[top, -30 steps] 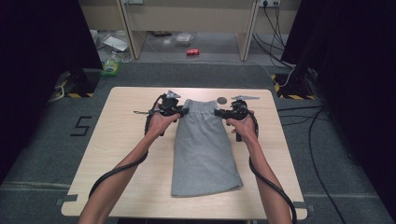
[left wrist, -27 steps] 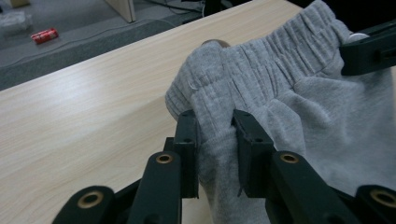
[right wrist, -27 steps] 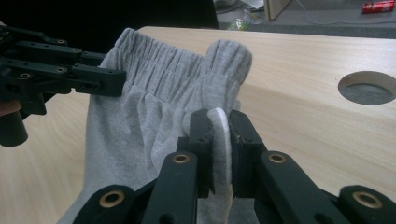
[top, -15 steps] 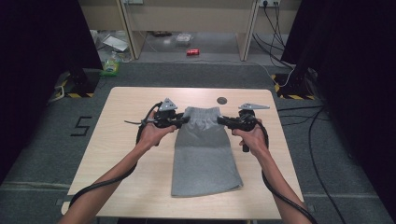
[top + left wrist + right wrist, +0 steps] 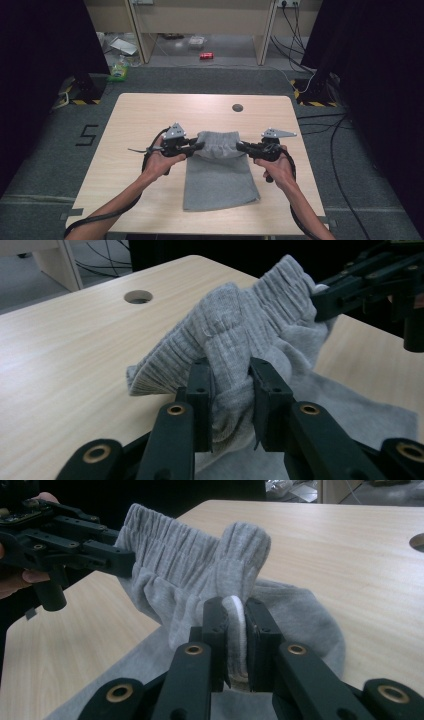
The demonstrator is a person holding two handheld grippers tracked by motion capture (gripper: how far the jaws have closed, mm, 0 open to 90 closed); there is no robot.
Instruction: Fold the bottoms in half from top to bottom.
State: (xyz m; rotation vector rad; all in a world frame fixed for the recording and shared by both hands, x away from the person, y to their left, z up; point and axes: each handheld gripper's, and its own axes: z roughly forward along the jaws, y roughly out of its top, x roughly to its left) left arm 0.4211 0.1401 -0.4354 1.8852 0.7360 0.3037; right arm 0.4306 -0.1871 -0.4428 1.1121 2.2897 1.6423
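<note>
While both hand-held grippers (image 5: 199, 146) (image 5: 241, 146) pinch grey garment (image 5: 220, 175)'s waistband | floor marking (image 5: 88, 135): "5"

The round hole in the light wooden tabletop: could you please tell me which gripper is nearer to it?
Right. The right gripper holds the grey ribbed waistband almost straight below the round hole in the high view; the left gripper grips the waistband's other end, farther left.

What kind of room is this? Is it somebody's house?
Probably not a house: more likely a lab or recording studio. A bare wooden table stands between black curtains, and cables trail across grey carpet.
</note>
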